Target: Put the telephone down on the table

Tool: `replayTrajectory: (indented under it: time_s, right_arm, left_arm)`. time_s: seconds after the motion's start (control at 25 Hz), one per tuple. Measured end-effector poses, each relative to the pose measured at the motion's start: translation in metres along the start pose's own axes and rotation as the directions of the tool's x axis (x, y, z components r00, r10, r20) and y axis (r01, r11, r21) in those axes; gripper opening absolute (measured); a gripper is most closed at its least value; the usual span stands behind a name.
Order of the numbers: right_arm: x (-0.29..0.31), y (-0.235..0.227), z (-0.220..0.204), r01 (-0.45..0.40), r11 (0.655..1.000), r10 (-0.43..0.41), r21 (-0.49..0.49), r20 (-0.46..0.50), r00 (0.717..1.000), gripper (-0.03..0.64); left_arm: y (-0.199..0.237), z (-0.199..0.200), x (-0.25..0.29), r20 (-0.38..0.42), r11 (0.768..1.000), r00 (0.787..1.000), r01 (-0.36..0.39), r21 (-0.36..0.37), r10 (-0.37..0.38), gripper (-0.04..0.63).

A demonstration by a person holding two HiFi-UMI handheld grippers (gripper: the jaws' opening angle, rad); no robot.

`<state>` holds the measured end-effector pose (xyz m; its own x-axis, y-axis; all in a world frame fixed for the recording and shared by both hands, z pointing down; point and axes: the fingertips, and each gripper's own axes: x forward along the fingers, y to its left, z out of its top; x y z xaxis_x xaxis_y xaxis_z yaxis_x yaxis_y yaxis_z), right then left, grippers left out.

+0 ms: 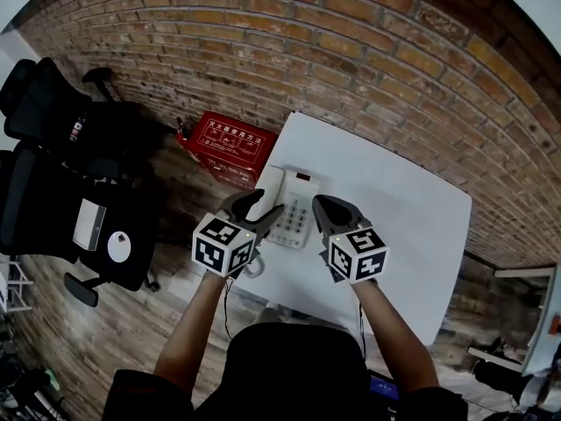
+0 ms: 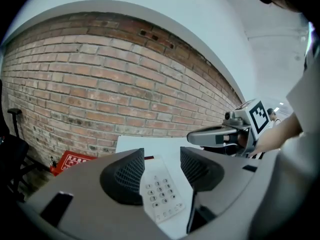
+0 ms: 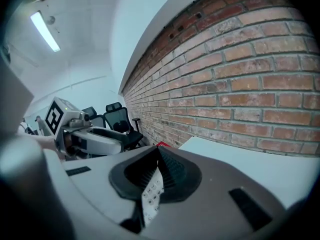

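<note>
the left gripper (image 2: pixel 162 158) holds its jaws partway apart with nothing pressed between the pads; the keys seen in the gap belong to something lying lower down, clear of both jaws. the right gripper (image 3: pixel 159 159) has its jaws closed together on nothing, with only a sliver of keypad showing past them.

both tools point forward and somewhat downward, side by side and near each other, above the telephone (image 1: pixel 298 202). it lies flat on the white table (image 1: pixel 403 200), close to the near left edge. its handset (image 1: pixel 267 187) sits in the cradle on the left side and its coiled cord (image 1: pixel 254 266) hangs over the table edge towards the person.

the telephone's long axis runs away from the person, roughly in line with the way both grippers point. in the head view the left jaws overlap the handset side, while the right jaws sit just off the right edge of the keypad (image 1: pixel 294 222), so the left tool looks slightly nearer. the telephone appears to be set down and released, so the task looks done.

beyond the table stand a red box (image 1: pixel 230 143) and a brick wall (image 1: pixel 351 42).
</note>
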<state>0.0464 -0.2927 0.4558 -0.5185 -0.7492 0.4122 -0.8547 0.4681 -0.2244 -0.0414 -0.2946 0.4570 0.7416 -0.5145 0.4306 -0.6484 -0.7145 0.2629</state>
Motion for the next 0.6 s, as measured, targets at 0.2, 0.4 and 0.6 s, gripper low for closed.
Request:
replayTrajectory:
  time_s: [0.2,0.4,0.6]
  right_arm:
    - [-0.010,0.016,0.032,-0.013,1.000,0.015,-0.026,0.073,0.997,0.012]
    - [-0.024,0.040,0.062,-0.023,0.997,0.034,-0.072,0.147,0.989,0.012]
    - [-0.037,0.051,0.082,-0.015,0.996,0.033,-0.089,0.206,0.978,0.012]
  left_arm:
    - [-0.011,0.034,-0.012,0.086,0.999,0.996,0.019,0.026,-0.021,0.193]
    - [-0.019,0.068,-0.032,0.178,0.999,0.984,0.023,0.026,-0.028,0.150]
    - [-0.024,0.088,-0.043,0.240,0.996,0.971,0.000,0.087,-0.021,0.057]
